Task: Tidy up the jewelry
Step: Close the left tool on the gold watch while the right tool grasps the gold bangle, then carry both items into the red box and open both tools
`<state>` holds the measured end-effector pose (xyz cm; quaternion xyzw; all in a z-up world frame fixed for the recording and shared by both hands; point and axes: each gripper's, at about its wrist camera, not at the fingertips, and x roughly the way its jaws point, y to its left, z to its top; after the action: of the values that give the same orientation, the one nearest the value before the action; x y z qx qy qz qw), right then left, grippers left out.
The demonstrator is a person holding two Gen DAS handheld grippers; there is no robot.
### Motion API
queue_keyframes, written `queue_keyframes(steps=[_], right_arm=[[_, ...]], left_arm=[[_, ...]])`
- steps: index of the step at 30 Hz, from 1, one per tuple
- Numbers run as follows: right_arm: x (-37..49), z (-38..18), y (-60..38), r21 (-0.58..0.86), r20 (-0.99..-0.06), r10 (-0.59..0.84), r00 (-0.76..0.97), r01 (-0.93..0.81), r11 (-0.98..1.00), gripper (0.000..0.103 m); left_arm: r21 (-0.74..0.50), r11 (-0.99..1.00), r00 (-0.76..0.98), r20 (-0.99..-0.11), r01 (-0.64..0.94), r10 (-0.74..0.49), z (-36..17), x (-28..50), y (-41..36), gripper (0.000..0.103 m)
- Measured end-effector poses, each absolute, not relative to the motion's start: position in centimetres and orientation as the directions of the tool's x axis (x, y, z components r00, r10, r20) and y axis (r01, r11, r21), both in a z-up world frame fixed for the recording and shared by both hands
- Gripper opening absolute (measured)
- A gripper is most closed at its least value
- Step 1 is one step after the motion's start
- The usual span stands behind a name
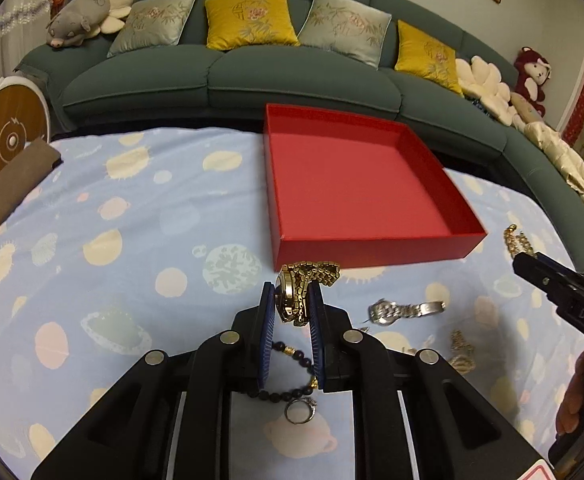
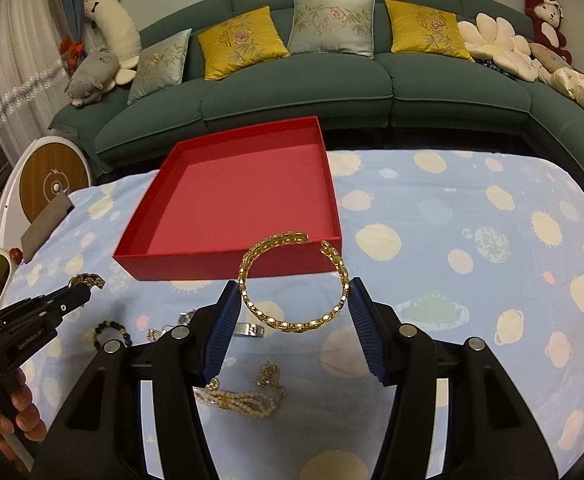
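A green sofa (image 1: 228, 76) with cushions backs a bench under a blue planet-print cloth (image 1: 132, 216); a red tray (image 1: 356, 184) sits empty on it. The left tool's body hides part of a dark bead bracelet (image 1: 292, 392) and a ring (image 1: 300, 410). The left tool (image 1: 292, 312) is clenched on a gold watch (image 1: 298, 292), lifted. The right tool (image 2: 294, 304), half open, clasps a gold chain bracelet (image 2: 292, 284) before the tray.

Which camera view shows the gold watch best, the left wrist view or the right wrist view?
The left wrist view. There the gold watch sits close and centred, clamped between the left gripper pads. In the right wrist view only its band peeks out at that gripper's tip, small and far left.
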<state>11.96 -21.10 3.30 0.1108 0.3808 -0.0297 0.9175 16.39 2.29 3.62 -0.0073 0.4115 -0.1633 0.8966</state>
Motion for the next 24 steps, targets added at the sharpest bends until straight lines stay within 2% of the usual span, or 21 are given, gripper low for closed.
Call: queue_keyframes(steps=[6, 10, 17, 24], right_arm=[[16.2, 6.9, -22.2, 0.201, -0.647, 0.044, 0.761, 0.115, 0.973, 0.054], [21.8, 7.3, -23.6, 0.221, -0.654, 0.048, 0.755, 0.130, 0.966, 0.054], [30.3, 5.0, -24.1, 0.249, -0.697, 0.091, 0.712, 0.121, 0.961, 0.054], [34.9, 1.2, -23.6, 0.234, -0.745, 0.088, 0.661, 0.137, 0.962, 0.054]], left_arm=[[-0.163, 0.929, 0.645, -0.679, 0.332, -0.350, 8.6, 20.6, -0.6, 0.014], [-0.120, 0.941, 0.681, -0.661, 0.317, -0.315, 9.7, 26.1, -3.4, 0.014], [-0.086, 0.956, 0.660, -0.705, 0.281, -0.258, 7.3, 34.7, -6.4, 0.014], [-0.066, 0.969, 0.604, -0.771, 0.239, -0.202, 3.2, 39.2, -7.3, 0.014]])
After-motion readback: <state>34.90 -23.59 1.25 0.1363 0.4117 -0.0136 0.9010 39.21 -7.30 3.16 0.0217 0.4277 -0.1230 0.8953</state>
